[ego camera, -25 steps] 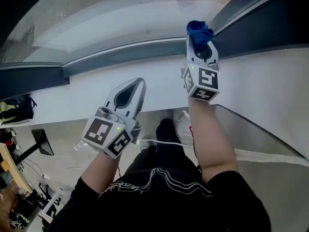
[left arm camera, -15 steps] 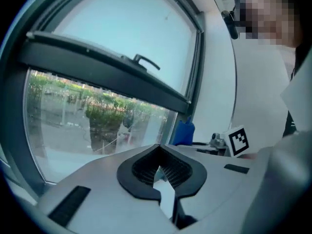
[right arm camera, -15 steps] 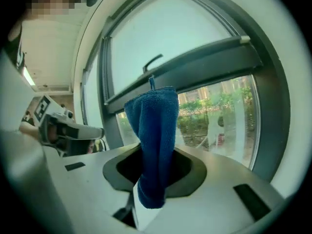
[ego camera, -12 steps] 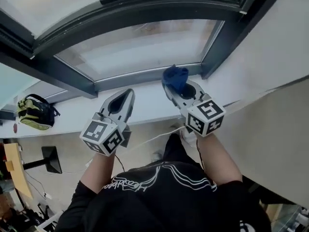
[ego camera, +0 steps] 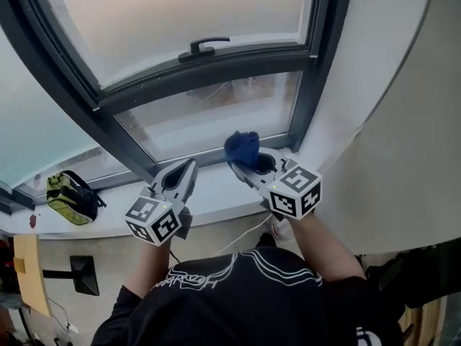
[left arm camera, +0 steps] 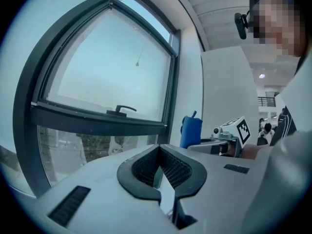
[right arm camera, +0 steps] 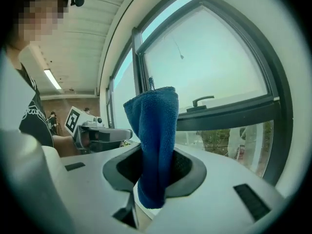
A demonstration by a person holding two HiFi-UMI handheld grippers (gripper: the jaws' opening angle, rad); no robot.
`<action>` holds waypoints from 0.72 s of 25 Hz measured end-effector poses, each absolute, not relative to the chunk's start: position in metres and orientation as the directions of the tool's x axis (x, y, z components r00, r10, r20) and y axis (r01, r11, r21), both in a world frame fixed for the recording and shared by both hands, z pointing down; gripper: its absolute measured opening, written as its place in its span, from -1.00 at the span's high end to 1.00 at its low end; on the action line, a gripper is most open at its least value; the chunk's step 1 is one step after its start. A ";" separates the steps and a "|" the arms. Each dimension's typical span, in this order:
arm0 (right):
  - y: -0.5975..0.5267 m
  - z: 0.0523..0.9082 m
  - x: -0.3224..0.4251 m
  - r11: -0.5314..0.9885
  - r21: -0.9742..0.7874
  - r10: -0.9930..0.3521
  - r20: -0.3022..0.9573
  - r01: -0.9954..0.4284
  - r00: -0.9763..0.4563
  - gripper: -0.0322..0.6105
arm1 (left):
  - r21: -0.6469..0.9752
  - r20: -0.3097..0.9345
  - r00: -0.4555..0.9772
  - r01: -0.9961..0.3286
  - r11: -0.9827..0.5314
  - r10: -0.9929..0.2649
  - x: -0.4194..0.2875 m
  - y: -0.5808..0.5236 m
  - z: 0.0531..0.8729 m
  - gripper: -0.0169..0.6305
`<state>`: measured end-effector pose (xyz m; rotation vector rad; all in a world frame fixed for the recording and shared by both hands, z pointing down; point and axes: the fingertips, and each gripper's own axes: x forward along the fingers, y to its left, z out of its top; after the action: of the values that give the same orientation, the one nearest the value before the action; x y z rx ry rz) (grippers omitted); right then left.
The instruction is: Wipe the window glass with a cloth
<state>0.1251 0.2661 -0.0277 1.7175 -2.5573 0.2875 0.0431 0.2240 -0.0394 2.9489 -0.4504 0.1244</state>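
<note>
Since half a second ago the head view has tilted upward, so more of the window fills it. Both grippers have drawn in toward the lower pane, the cloth riding with the right one.

The window glass (ego camera: 209,117) takes up most of the head view: a large pale upper pane over a smaller lower pane, through which blurred outdoor shapes show. A dark frame (ego camera: 238,65) runs round and between the panes. To the right stands a white wall (ego camera: 382,107), and below the glass a white sill (ego camera: 209,193) runs across. The person's black shirt (ego camera: 238,294) fills the bottom edge, with both forearms reaching up toward the sill.

The left gripper (ego camera: 189,166) hovers over the sill, pointing at the lower pane. Its jaws are pressed together with nothing between them, and its own view shows the pads meeting. The right gripper (ego camera: 246,167) is just beside it, angled toward the bottom rail of the frame, and its jaws pinch the blue cloth (ego camera: 242,147). The cloth stands up out of the jaws as a folded bunch in front of that rail. Whether it touches frame or glass cannot be told.

A yellow-green bag (ego camera: 70,197) lies on the sill, well to the left. A dark handle (ego camera: 204,47) sits on the frame bar between the two panes.
</note>
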 end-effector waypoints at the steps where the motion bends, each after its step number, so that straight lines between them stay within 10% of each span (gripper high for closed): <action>1: 0.269 -0.032 0.123 0.368 -0.117 -0.913 0.143 -0.922 -0.383 0.61 | 0.139 0.099 0.954 -0.294 -0.946 -0.283 0.042 0.228 -0.045 0.94; 18: 0.279 -0.032 0.101 0.373 -0.151 -0.910 0.133 -0.915 -0.393 0.61 | 0.133 0.119 0.961 -0.266 -0.955 -0.251 0.033 0.245 -0.041 0.94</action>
<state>0.1006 0.2792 -0.0320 1.7151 -2.5804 0.3116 0.0327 0.2447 -0.0412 2.9633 -0.3926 0.1508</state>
